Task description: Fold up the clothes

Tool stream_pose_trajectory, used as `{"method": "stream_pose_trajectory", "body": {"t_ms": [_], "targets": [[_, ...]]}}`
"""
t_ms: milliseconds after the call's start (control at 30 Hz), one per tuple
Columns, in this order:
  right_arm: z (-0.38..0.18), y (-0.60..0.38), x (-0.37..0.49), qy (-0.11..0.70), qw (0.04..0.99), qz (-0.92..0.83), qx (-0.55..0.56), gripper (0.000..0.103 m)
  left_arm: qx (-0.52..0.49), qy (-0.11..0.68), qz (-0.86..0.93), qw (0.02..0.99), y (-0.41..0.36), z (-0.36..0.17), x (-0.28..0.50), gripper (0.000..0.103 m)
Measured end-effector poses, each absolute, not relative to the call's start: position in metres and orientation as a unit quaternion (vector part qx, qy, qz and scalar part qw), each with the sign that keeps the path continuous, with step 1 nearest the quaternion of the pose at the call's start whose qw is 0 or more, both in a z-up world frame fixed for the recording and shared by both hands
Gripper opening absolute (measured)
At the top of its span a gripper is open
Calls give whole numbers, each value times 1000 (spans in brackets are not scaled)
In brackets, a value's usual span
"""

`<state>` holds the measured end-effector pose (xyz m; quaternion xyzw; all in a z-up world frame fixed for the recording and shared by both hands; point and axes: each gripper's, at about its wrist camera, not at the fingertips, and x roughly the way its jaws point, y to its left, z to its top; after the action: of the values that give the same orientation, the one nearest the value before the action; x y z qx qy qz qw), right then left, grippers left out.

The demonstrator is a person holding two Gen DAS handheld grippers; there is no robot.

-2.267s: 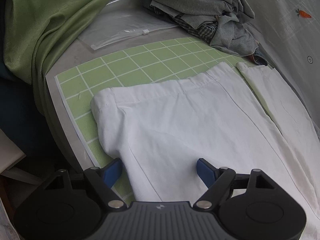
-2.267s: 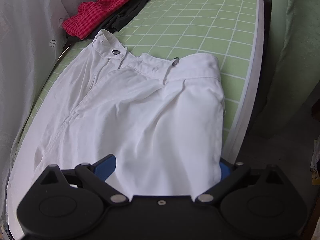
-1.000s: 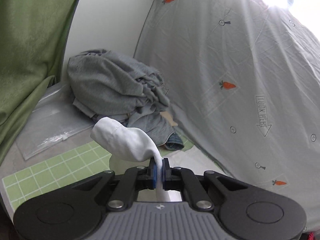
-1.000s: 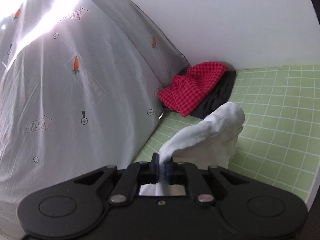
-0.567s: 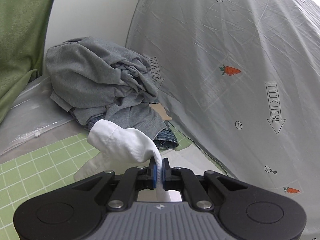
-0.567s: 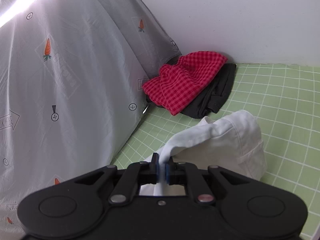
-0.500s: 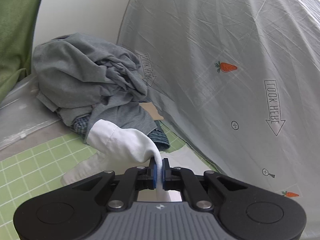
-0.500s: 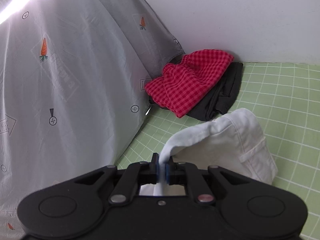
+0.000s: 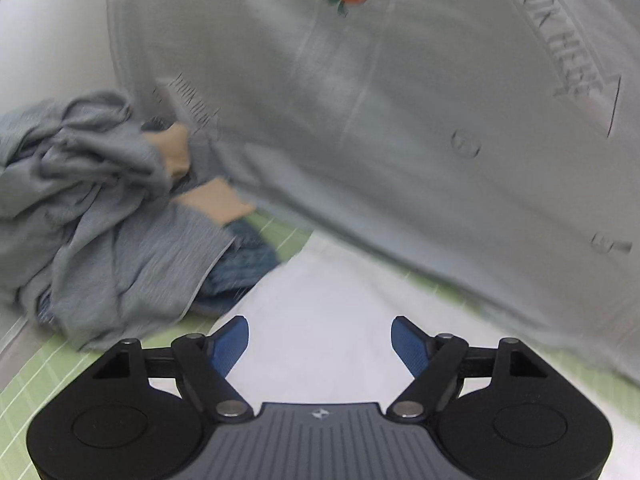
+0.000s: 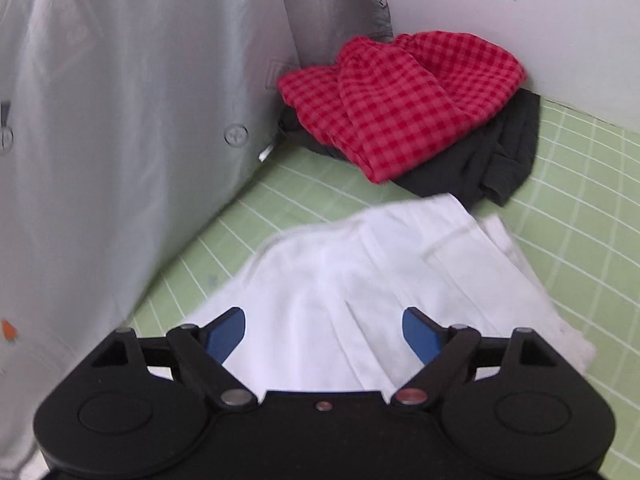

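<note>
The white trousers (image 9: 332,304) lie folded over on the green grid mat (image 9: 52,364). In the right wrist view the white trousers (image 10: 384,264) show their waistband edge and a pocket seam. My left gripper (image 9: 320,340) hovers just over the white cloth, its jaws opening wide, blue pads clear of the fabric. Over the trousers' other end my right gripper (image 10: 323,330) is likewise opening, with nothing pinched between its pads. The view from the left wrist is blurred by motion.
A heap of grey clothes (image 9: 96,216) with a blue garment under it lies left of the left gripper. A red checked cloth (image 10: 400,96) on a dark garment (image 10: 492,160) sits beyond the right gripper. A grey carrot-print sheet (image 9: 400,120) hangs along the mat's far side.
Both grippers carried the pinched white cloth forward and down toward the grey sheet, then let go. Their jaws now stand wide and the cloth lies flat on the mat.
</note>
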<state>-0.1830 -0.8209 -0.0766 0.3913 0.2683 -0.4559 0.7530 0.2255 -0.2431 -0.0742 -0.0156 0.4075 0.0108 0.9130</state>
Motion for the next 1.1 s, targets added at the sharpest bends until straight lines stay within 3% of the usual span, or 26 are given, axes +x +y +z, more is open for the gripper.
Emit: {"method": "stream_pose_trajectory", "body": {"t_ms": [233, 433, 467, 533, 567, 600, 633, 700, 733, 800, 967, 1100], "targets": [[-100, -755, -241, 271, 688, -494, 457, 88, -83, 473, 75, 874, -196, -115, 161, 79], [-128, -738, -224, 277, 676, -441, 521, 91, -125, 484, 39, 865, -199, -128, 156, 79], [-127, -736, -218, 281, 683, -436, 514, 91, -128, 482, 34, 866, -201, -129, 157, 74], [-126, -731, -206, 289, 698, -426, 498, 84, -118, 480, 34, 869, -208, -129, 159, 43], [-125, -729, -204, 297, 703, -426, 485, 77, -105, 479, 44, 870, -210, -129, 160, 12], [-124, -727, -202, 304, 709, -427, 473, 63, -107, 477, 44, 871, -208, -128, 160, 6], [-124, -725, -199, 311, 714, -427, 460, 52, -113, 475, 43, 871, -205, -128, 159, 6], [-122, -722, -199, 314, 732, -417, 439, 16, -123, 470, 40, 873, -200, -129, 156, 5], [-122, -722, -203, 309, 737, -406, 443, 9, -122, 467, 40, 875, -197, -129, 151, 5], [-122, -725, -213, 303, 749, -386, 445, 5, -124, 464, 39, 876, -193, -130, 139, 5], [-124, -737, -245, 301, 762, -377, 433, 4, -170, 478, 26, 861, -173, -137, 80, 5], [-123, -743, -278, 304, 773, -381, 407, 4, -152, 486, 12, 861, -164, -137, 9, 5]]}}
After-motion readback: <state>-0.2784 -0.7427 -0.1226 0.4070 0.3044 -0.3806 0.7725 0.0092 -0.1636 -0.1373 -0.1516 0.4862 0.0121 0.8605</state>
